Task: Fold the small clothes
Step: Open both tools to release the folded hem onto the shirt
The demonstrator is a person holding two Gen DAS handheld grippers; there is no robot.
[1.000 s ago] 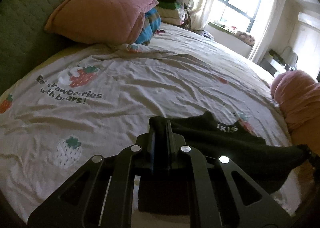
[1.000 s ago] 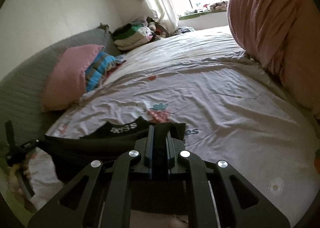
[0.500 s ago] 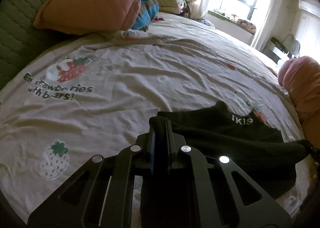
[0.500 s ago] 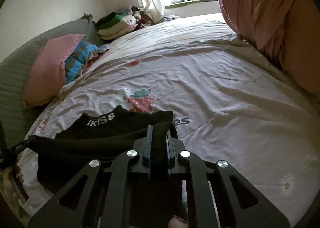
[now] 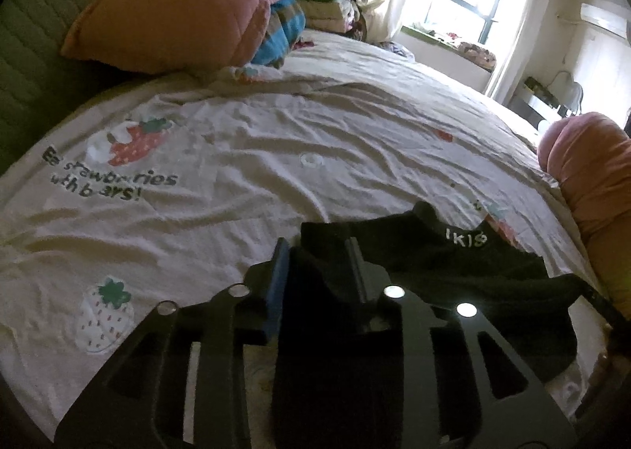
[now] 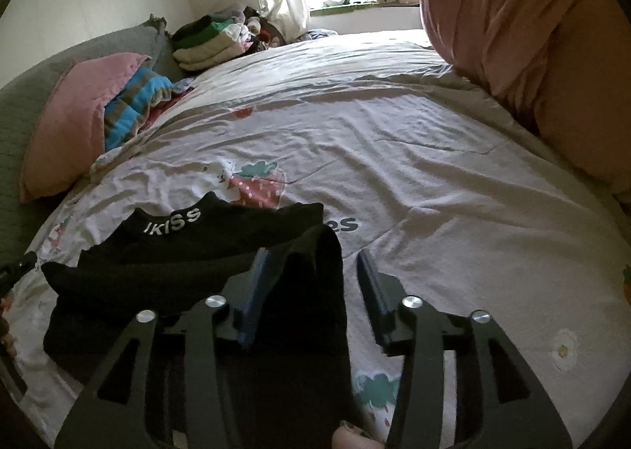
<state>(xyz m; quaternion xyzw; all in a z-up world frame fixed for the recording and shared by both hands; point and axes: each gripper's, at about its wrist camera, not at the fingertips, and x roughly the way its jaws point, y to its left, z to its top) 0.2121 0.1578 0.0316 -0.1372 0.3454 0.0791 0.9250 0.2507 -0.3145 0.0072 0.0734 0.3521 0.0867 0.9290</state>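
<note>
Both grippers, left gripper (image 5: pixel 317 247) and right gripper (image 6: pixel 311 257), have just parted their fingers, releasing the black garment (image 6: pixel 221 236), now folded low on the bed (image 6: pixel 434 180).

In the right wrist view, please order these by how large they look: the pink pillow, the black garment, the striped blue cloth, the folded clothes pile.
1. black garment, though it lies nearest the camera
2. pink pillow
3. striped blue cloth and folded clothes pile: these look alike, so unranked.
</note>
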